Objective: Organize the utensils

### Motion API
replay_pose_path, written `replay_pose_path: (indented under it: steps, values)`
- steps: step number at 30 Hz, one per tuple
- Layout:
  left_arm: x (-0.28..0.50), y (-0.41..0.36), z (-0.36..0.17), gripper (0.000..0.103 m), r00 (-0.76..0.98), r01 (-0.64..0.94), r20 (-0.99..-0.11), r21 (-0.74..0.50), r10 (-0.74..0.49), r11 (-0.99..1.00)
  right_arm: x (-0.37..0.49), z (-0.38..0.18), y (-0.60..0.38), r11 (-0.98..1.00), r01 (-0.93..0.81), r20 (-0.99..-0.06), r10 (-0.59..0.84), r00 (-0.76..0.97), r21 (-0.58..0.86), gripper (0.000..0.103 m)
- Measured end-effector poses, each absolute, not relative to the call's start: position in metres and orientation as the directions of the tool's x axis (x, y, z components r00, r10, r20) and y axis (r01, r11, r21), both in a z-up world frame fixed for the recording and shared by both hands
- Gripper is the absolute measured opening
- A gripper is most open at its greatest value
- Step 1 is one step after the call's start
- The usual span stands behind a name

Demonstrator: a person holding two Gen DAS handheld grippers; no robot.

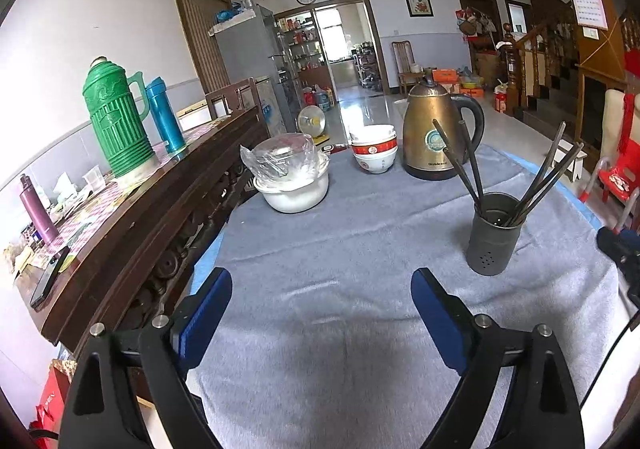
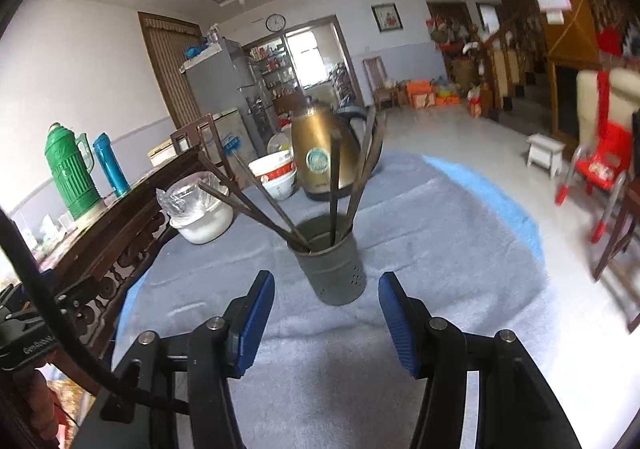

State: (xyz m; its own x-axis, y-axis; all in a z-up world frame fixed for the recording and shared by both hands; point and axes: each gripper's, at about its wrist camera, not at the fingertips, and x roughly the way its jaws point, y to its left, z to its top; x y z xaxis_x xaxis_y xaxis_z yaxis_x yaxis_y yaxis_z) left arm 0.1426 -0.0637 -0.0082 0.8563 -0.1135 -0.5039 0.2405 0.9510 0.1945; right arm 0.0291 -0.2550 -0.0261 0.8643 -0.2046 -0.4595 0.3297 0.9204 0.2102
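Note:
A dark grey perforated utensil holder [image 1: 495, 233] [image 2: 331, 261] stands upright on the grey tablecloth [image 1: 360, 249] [image 2: 420, 249]. Several dark chopsticks [image 1: 468, 165] [image 2: 334, 185] lean outward inside it. My left gripper [image 1: 322, 289] hovers over bare cloth, left of and nearer than the holder, jaws open with nothing between them. My right gripper [image 2: 326, 295] sits just in front of the holder, a little above the cloth, jaws open and empty; the holder lies beyond its blue pads [image 2: 256, 321], apart from them.
A brass-coloured kettle [image 1: 434, 129] [image 2: 324, 153], stacked red-and-white bowls [image 1: 374, 149] [image 2: 276, 175] and a plastic-wrapped white pot [image 1: 292, 177] [image 2: 200, 209] stand at the table's far side. A dark wooden sideboard [image 1: 140, 209] with a green thermos [image 1: 114, 117] borders the left. A red chair [image 2: 600, 165] stands right.

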Motion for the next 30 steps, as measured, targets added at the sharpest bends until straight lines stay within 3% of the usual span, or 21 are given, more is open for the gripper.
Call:
replay_pose_path:
  steps: [5,30]
  values:
    - [0.130,-0.061,-0.001,0.093,0.872,0.221,-0.478,0.197,-0.103,0.955,0.007,0.000,-0.236,0.927,0.355,-0.418,-0.276,0.865,0.124,0.064]
    - [0.080,-0.048,0.024,0.095,0.909,0.200,-0.402,0.188,-0.110,0.962,-0.040,0.023,-0.214,0.926,0.358,-0.416,-0.279,0.865,0.122,0.065]
